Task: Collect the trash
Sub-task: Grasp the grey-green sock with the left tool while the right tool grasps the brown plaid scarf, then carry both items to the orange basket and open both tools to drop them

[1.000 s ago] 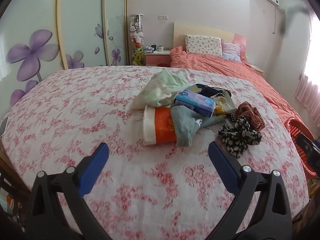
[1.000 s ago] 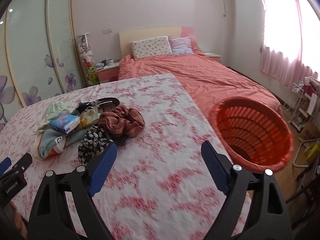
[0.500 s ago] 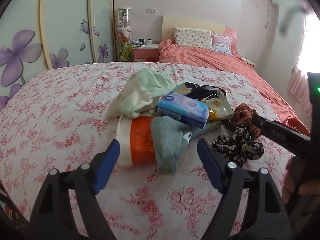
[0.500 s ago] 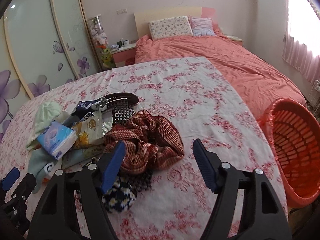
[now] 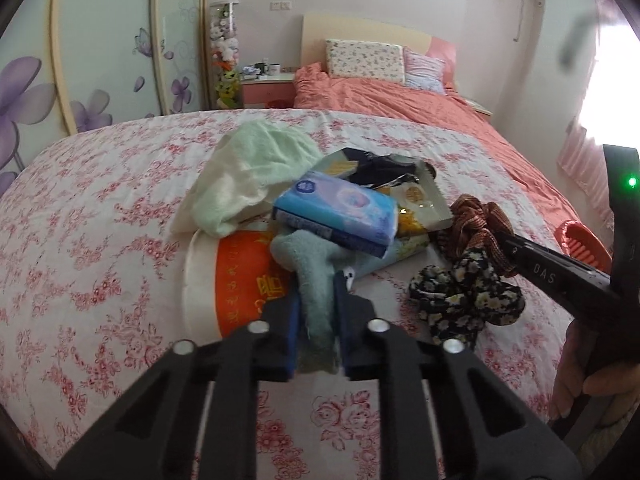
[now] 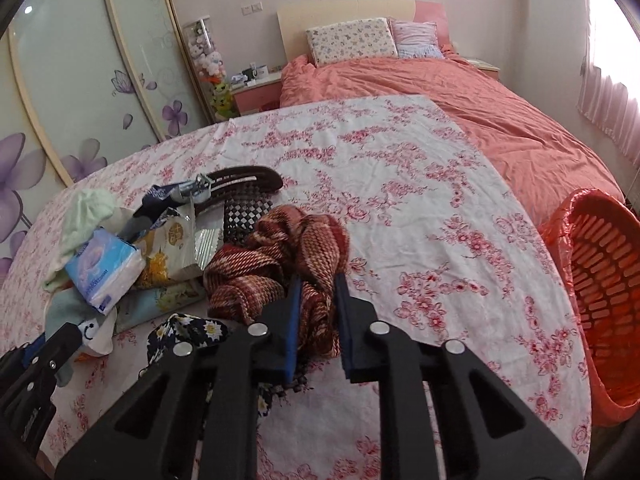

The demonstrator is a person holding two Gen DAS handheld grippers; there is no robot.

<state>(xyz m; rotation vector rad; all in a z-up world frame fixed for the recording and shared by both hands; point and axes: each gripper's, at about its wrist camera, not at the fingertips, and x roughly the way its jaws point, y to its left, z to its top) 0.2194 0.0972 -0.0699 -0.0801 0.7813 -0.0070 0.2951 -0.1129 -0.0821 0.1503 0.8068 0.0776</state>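
- Bed (image 5: 100, 248), floral sheet: heap of cloth and wrappers at mid-sheet, same place as a second ago.
- Orange basket (image 6: 600, 304) off the bed's right edge, empty as far as visible.
- Right gripper (image 6: 316, 312): jaws, spread a second ago, now pinching red patterned cloth (image 6: 280, 264).
- Left gripper (image 5: 316, 312): likewise closed, pinching teal sock (image 5: 312, 276).
- Both grasps made; lift and carry to basket pending.

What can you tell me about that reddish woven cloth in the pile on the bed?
The reddish cloth is a soft, bunched-up knit, patterned in dark red, brown and cream stripes. It lies crumpled on the flowered sheet at the right end of the pile, resting partly on a dark flowered cloth. The right gripper has closed on a fold of it, blue fingers pinching the fabric.
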